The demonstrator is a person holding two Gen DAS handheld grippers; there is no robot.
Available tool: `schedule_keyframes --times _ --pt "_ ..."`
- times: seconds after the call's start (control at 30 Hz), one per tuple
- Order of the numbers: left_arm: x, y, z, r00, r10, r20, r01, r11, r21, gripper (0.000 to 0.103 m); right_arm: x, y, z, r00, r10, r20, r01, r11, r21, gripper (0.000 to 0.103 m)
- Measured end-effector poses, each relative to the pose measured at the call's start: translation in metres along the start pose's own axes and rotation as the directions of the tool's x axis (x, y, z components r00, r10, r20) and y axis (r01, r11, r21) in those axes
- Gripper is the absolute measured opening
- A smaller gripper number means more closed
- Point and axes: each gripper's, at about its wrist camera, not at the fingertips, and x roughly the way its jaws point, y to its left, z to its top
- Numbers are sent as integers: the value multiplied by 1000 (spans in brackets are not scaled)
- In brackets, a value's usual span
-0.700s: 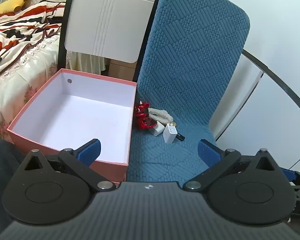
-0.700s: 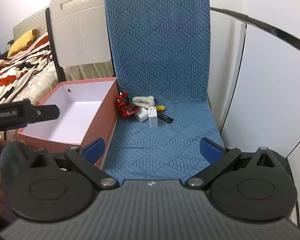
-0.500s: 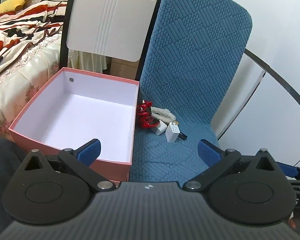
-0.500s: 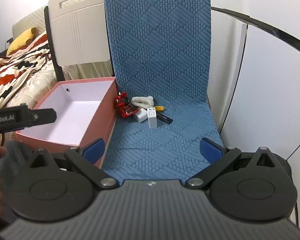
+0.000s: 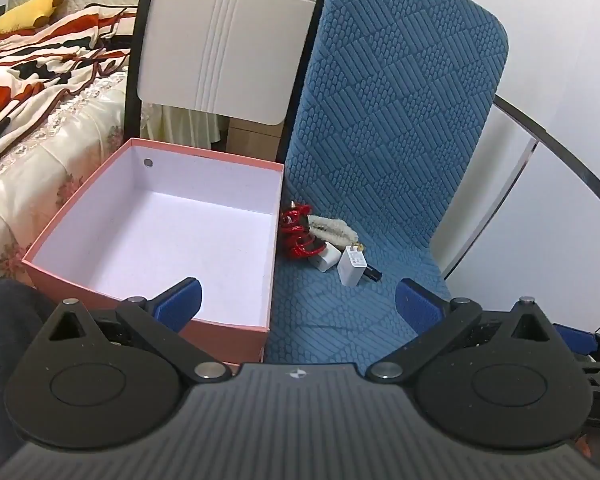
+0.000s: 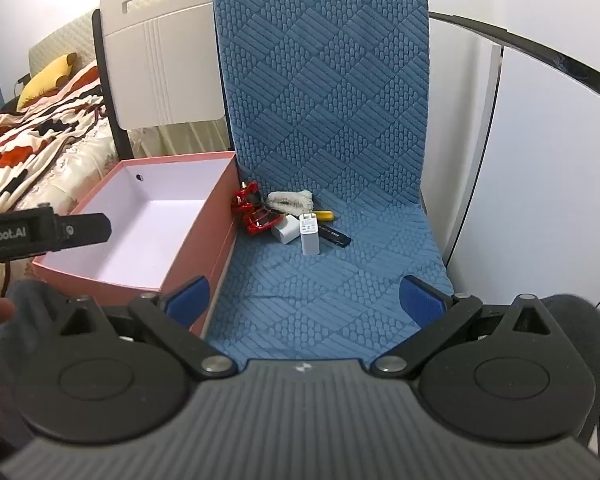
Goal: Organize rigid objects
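1. because the small items lay bunched together ahead of both tongs, a wide-spread grab risked catching two at once: the red toy [image 6: 256, 216], the small white plug [image 6: 285, 229], the taller white charger [image 6: 309, 234] and the black stick [image 6: 334, 236] touched or nearly touched.
2. the pink box [image 5: 236, 326], empty, sat just left of the pile, on the blue chair seat [image 6: 320, 292].
3. the left gripper [image 5: 298, 304] and right gripper [image 6: 306, 296] were both fully released, gripping nothing.
4. each tilted downward, well short of the pile.
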Motion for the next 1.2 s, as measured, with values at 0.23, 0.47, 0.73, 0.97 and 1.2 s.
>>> schedule_keyframes --times 0.23,0.47,0.73,0.97,1.2 --pt "7 -5 -2 1000 -3 -18 3 1000 4 103 4 -7 -1 1000 2 -9 -2 1000 20 103" --pt "9 -4 -6 1000 -8 -25 8 1000 5 103 6 -12 -4 1000 3 -18 -3 999 32 103" --pt "10 -1 -7 1000 -14 -26 14 1000 0 103 7 -13 -3 1000 3 -23 -2 1000 31 103" --pt "15 -1 -8 999 -14 -37 14 1000 0 103 9 -13 -3 1000 -2 -30 3 1000 22 103" --pt "17 1 -9 999 -12 -39 12 1000 0 103 12 -13 -3 999 4 -33 -3 1000 30 103"
